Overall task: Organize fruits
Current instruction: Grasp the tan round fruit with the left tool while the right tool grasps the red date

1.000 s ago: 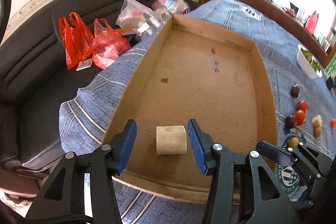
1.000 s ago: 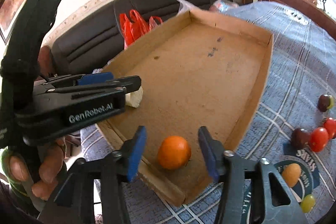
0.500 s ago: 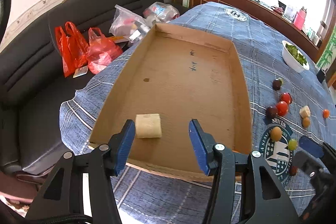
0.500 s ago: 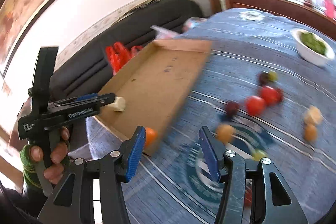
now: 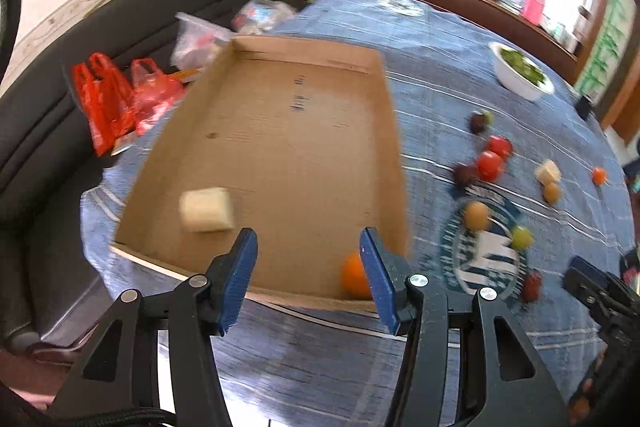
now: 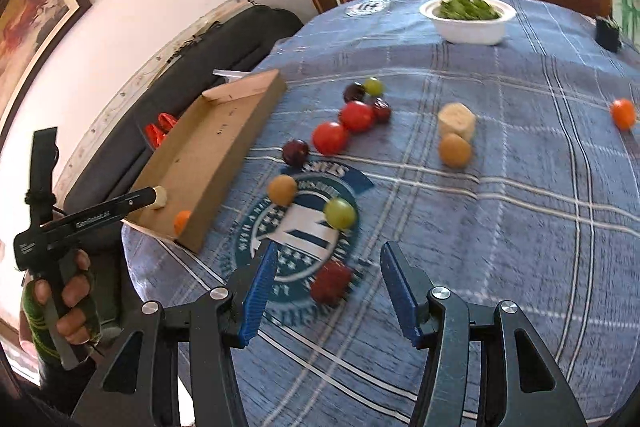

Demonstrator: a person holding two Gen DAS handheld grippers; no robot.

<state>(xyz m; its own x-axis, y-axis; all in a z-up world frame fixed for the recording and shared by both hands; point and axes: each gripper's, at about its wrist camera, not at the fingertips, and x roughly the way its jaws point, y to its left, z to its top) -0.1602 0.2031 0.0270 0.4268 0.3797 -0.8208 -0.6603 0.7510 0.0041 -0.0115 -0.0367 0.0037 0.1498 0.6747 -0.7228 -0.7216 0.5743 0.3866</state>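
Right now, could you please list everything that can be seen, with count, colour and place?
cardboard tray: one, brown, left part of the table.
pale chunk: one, cream, inside the tray.
orange fruit: one, inside the tray, near corner.
red tomatoes: two, middle of the cloth.
dark round fruits: three, near the tomatoes.
green fruits: two, on the cloth.
tan fruits: two, on the cloth.
banana piece: one, cream, behind a tan fruit.
small orange fruit: one, far right.
dark red fruit: one, ahead of the right gripper.
white bowl: one, greens inside, far side.
red bags: two, on the sofa.
left gripper: fingers open, empty.
right gripper: fingers open, empty.
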